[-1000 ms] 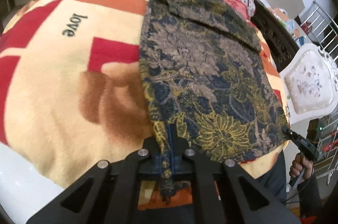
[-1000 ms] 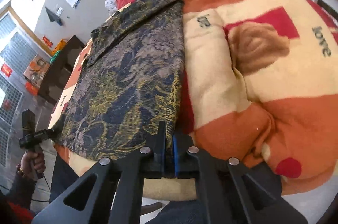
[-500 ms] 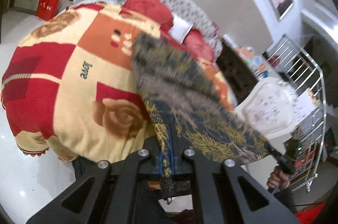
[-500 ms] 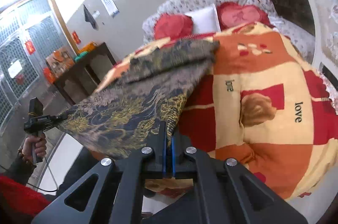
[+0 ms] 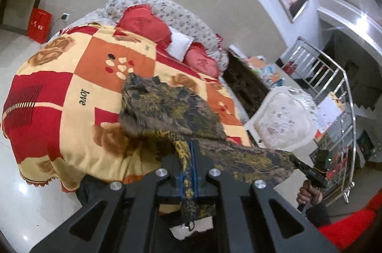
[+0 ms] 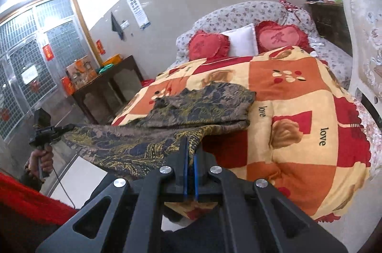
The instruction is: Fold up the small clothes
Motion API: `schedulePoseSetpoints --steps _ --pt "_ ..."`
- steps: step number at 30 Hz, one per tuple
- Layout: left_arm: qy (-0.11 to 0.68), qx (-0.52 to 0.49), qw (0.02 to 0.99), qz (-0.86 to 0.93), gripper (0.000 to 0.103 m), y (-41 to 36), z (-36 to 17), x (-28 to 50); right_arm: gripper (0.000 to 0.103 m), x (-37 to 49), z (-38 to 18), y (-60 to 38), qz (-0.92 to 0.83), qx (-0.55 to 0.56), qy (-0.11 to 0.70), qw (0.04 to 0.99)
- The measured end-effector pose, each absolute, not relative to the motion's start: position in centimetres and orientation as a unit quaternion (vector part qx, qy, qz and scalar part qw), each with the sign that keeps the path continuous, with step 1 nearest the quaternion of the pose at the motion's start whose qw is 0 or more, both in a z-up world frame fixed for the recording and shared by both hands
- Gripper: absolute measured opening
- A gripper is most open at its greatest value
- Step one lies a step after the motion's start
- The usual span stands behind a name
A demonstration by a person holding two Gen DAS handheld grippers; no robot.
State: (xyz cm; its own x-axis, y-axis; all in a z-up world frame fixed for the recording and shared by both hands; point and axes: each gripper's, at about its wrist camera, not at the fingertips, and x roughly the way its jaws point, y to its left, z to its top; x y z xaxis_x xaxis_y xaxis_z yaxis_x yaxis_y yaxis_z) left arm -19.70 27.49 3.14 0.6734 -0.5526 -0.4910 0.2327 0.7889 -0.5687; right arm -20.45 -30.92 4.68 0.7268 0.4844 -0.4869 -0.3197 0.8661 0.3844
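Observation:
A dark floral garment (image 5: 167, 107) in brown, navy and yellow has its far part lying on the patchwork blanket (image 5: 71, 86) of the bed. Its near hem hangs in the air, stretched between both grippers. My left gripper (image 5: 191, 148) is shut on one hem corner, with cloth dangling below the fingers. My right gripper (image 6: 189, 145) is shut on the other corner of the garment (image 6: 203, 102). Each wrist view also shows the opposite gripper: the right gripper (image 5: 296, 160) at the right edge, the left gripper (image 6: 69, 127) at the left, both held by a hand.
Red heart pillows (image 6: 279, 36) and a white pillow sit at the bed's head. A dark wooden table (image 6: 105, 88) stands left of the bed. A white ornate chair (image 5: 281, 119) and a metal railing (image 5: 334, 86) stand on the other side. Glossy floor tiles surround the blanket (image 6: 298, 86).
Both grippers have risen and drawn back from the bed, lifting the near hem off the blanket. The garment lay flat before; now only its far part rests there.

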Motion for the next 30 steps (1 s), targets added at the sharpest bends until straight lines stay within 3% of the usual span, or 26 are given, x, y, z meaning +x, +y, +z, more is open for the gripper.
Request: schedulePoseSetpoints --steps 10,20,30 --pt "0.341 -0.27 0.891 -0.128 0.005 26.5 -1.3 -4.4 0.007 -5.2 -1.8 -30.5 0.135 0.186 0.353 0.907" --pt "0.351 -0.25 0.9 -0.061 0.005 25.4 -4.4 10.0 0.007 8.4 -4.9 -29.5 0.092 0.181 0.372 0.906" --pt "0.407 -0.184 0.895 0.002 0.009 23.2 -12.2 16.8 0.007 15.2 -10.5 -30.0 0.072 0.182 0.417 0.887"
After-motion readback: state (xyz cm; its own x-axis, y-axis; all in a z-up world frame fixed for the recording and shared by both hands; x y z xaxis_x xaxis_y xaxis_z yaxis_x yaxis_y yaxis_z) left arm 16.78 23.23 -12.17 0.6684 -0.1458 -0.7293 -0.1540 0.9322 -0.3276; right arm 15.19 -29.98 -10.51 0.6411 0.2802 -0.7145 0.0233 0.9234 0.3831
